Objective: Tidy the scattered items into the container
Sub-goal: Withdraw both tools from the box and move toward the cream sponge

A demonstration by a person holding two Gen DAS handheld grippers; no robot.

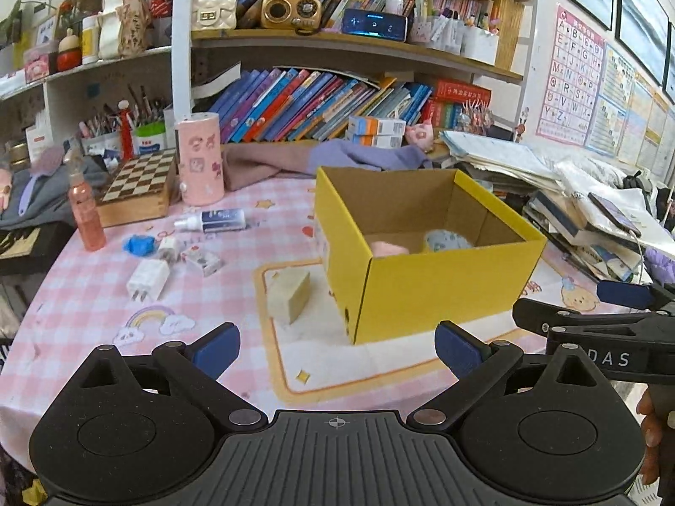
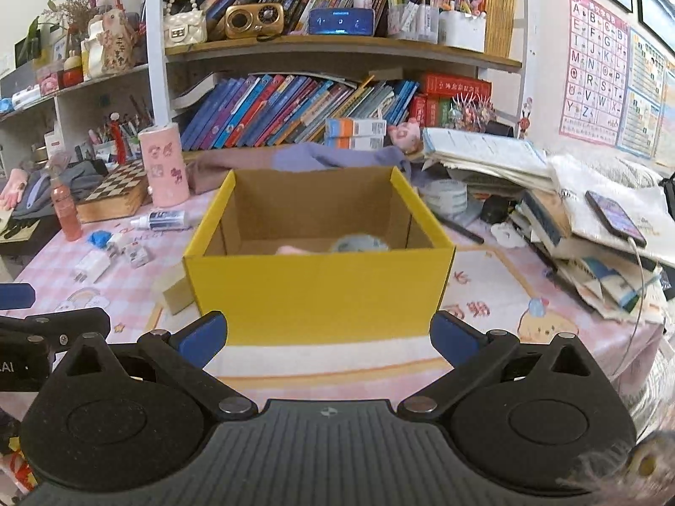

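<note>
A yellow cardboard box [image 1: 438,282] stands open on the pink checked table and shows in the right wrist view too [image 2: 320,282]. A pink item [image 1: 388,248] and a pale blue item [image 1: 447,240] lie inside it. Left of the box lie a beige soap block [image 1: 291,295], a white charger [image 1: 147,280], a small white box [image 1: 202,260], a blue wad [image 1: 138,245] and a spray tube [image 1: 213,221]. My left gripper [image 1: 337,350] is open and empty, near the box's front left corner. My right gripper [image 2: 329,339] is open and empty, facing the box's front wall.
A pink bottle [image 1: 86,215], a chessboard box [image 1: 137,187] and a pink cylinder [image 1: 200,160] stand at the back left. Piled papers and books with a phone [image 2: 614,213] fill the right. A tape roll [image 2: 447,196] lies behind the box. Bookshelves back the table.
</note>
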